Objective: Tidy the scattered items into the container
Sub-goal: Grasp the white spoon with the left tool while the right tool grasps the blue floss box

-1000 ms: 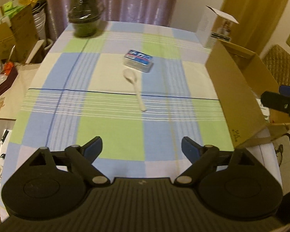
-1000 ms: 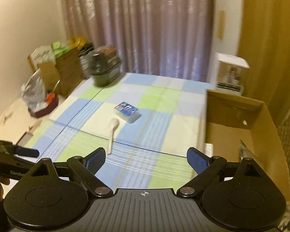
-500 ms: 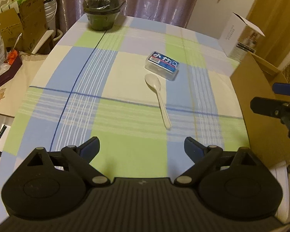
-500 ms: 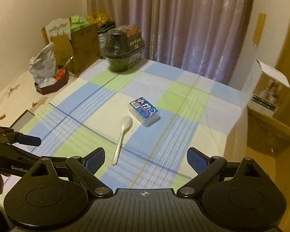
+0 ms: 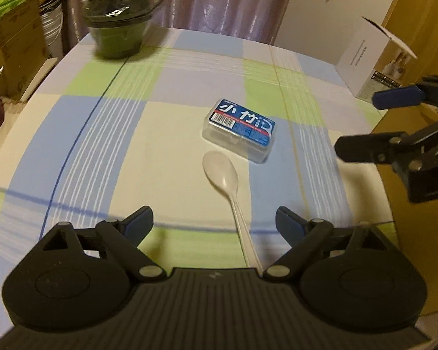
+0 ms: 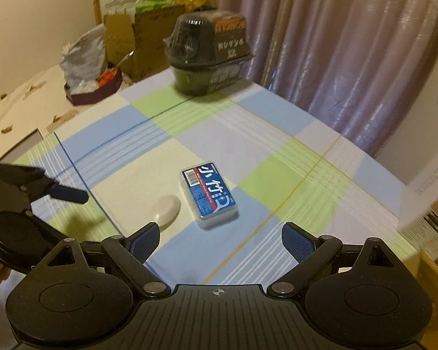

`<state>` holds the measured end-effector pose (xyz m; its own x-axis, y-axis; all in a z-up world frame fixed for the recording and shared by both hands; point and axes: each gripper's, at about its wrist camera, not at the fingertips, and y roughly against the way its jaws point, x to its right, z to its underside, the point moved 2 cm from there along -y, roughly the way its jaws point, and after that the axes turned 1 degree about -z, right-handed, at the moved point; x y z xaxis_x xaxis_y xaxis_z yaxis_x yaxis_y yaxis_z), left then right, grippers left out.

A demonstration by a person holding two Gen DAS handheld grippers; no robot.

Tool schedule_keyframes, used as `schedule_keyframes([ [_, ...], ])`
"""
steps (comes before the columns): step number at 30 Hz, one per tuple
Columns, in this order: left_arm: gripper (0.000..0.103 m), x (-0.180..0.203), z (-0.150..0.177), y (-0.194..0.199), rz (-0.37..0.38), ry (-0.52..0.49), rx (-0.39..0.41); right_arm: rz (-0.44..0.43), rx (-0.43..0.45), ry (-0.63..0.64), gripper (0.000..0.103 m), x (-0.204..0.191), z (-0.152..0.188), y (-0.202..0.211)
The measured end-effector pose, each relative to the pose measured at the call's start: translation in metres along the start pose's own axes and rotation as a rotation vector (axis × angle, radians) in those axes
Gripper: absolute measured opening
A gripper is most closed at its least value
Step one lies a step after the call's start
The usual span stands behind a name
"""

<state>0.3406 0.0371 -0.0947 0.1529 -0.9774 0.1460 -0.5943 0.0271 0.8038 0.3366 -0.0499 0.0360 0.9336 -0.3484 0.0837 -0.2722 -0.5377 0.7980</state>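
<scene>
Your left gripper [image 5: 214,224] gaping wide over the glossy white plastic spoon [image 5: 229,186]; your right gripper [image 6: 220,237] equally wide, empty; clear rectangular blue-labelled case [image 6: 208,194] just beside the spoon's bowl, on the checked tablecloth [image 5: 102,134].

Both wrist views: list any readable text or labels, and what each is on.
"小竹" style large white characters, reading uncertain: blue label of the clear plastic case; its barcode and small print are too small to read.
Mirrored orange lettering and pale Japanese characters: dark lidded container, too blurred to read.
Fine print: white carton, too small to read.
"D", cut off: body of the right gripper.
</scene>
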Motion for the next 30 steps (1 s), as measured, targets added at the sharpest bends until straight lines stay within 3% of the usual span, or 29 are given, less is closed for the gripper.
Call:
schedule_keyframes([
  [3,0.083,0.0,-0.008,-0.018,0.003,-0.022,0.001,-0.013,-0.015,0.014,0.096,0.007,-0.002,-0.018],
  [10,0.061,0.0,-0.018,-0.06,0.018,-0.089,-0.039,-0.03,-0.028,0.041,0.096,0.019,-0.01,-0.042],
  [15,0.052,-0.001,-0.026,-0.067,0.028,-0.171,-0.03,-0.079,-0.051,0.083,0.096,0.021,-0.012,-0.061],
  [16,0.044,-0.003,-0.028,-0.067,0.029,-0.186,-0.032,-0.092,-0.059,0.095,0.09,0.02,-0.012,-0.065],
  [17,0.035,-0.005,-0.029,-0.067,0.029,-0.202,-0.035,-0.104,-0.071,0.11,0.078,0.02,-0.013,-0.07],
  [23,0.032,-0.017,-0.026,-0.061,0.044,-0.256,-0.045,-0.145,-0.086,0.163,0.075,0.015,-0.018,-0.095],
  [30,0.032,-0.026,-0.02,-0.053,0.062,-0.252,-0.047,-0.164,-0.121,0.19,0.075,0.006,-0.028,-0.124],
])
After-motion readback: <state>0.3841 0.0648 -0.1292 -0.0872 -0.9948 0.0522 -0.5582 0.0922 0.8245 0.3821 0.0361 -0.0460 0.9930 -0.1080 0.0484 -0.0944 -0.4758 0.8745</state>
